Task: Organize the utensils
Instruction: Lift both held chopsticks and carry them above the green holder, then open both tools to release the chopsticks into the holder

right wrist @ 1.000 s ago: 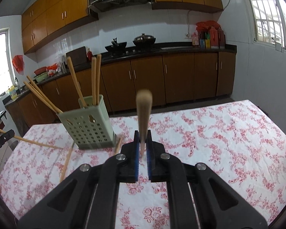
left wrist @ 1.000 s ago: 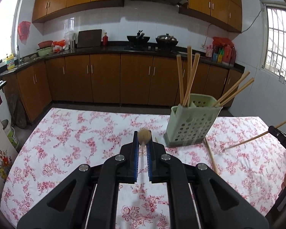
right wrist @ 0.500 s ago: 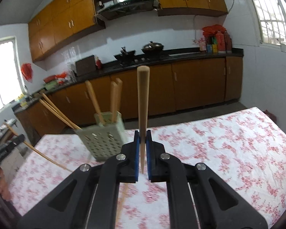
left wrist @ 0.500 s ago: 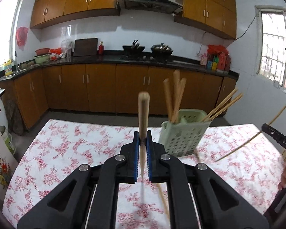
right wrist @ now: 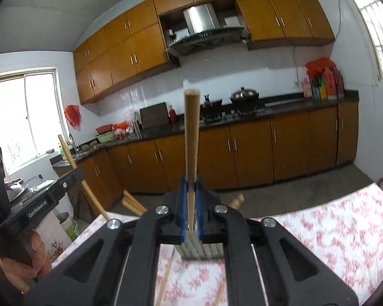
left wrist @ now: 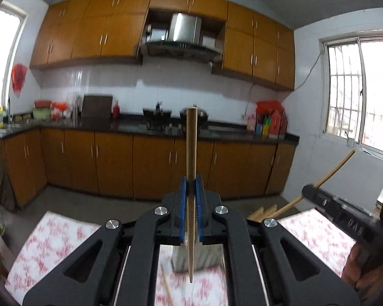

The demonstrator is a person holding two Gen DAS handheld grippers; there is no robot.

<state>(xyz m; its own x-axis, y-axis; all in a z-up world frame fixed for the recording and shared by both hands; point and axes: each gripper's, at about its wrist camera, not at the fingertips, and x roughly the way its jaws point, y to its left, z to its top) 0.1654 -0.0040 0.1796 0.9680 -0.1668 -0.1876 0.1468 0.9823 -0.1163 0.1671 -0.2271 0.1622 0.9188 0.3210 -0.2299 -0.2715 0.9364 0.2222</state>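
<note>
My left gripper [left wrist: 190,186] is shut on a wooden chopstick [left wrist: 191,140] that stands upright between the blue pads, thin tip down. My right gripper [right wrist: 190,186] is shut on a second chopstick [right wrist: 191,137], also upright. The pale green holder [left wrist: 199,257] sits low behind the left jaws, blurred and mostly hidden; in the right wrist view the holder [right wrist: 201,251] is likewise below the jaws. Ends of chopsticks standing in it [right wrist: 132,202] poke out beside the fingers. Each view shows the other gripper [left wrist: 310,191] [right wrist: 74,176] off to the side with its stick.
A floral tablecloth [right wrist: 332,229] covers the table. Loose chopsticks [right wrist: 166,278] lie on it near the holder. A person's hand [left wrist: 357,275] grips the right handle. Kitchen cabinets and a counter [left wrist: 89,125] line the far wall.
Both grippers have risen and tilted up with their chopsticks. The holder has dropped from beside the jaws to below and behind them; more wall and less table shows.
</note>
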